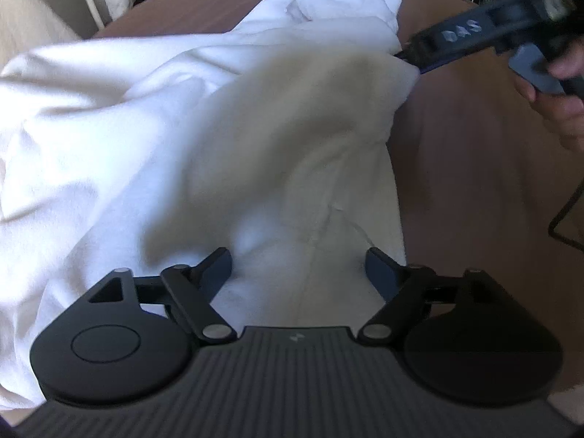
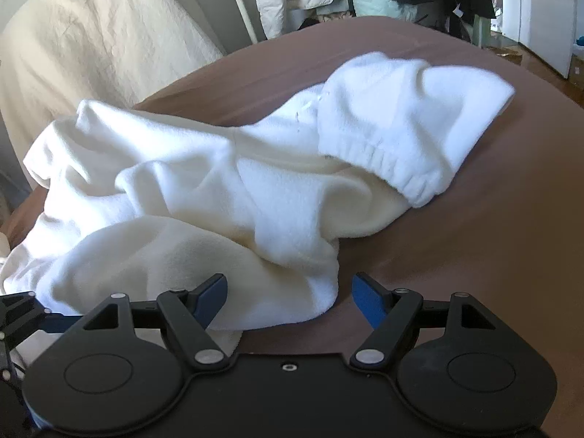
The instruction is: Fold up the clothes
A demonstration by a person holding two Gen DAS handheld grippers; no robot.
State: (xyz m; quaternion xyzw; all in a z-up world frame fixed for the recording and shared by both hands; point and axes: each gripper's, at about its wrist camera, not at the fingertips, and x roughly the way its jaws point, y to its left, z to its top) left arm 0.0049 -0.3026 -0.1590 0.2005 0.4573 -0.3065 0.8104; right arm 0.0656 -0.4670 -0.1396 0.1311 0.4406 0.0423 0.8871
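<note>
1. Broadly, I see the brown bed [image 2: 456, 241] carrying a crumpled white fleece garment [image 2: 204, 197], bunched, with its elastic cuff [image 2: 387, 168] lying on top.
2. My left gripper [image 1: 299, 266] hangs over the fleece, fingers spread, holding nothing.
3. My right gripper [image 2: 290, 290] is likewise spread at the fabric's near edge. I judge spreading flat is underway; next needs a pinch on an edge.
4. Writing: "045" on the right gripper's body.

Left wrist view: low and close over the white garment [image 1: 182, 127], facing along its fingers. Right wrist view: similarly low, slightly farther. Both share the garment on the brown bed [image 2: 456, 237].
</note>
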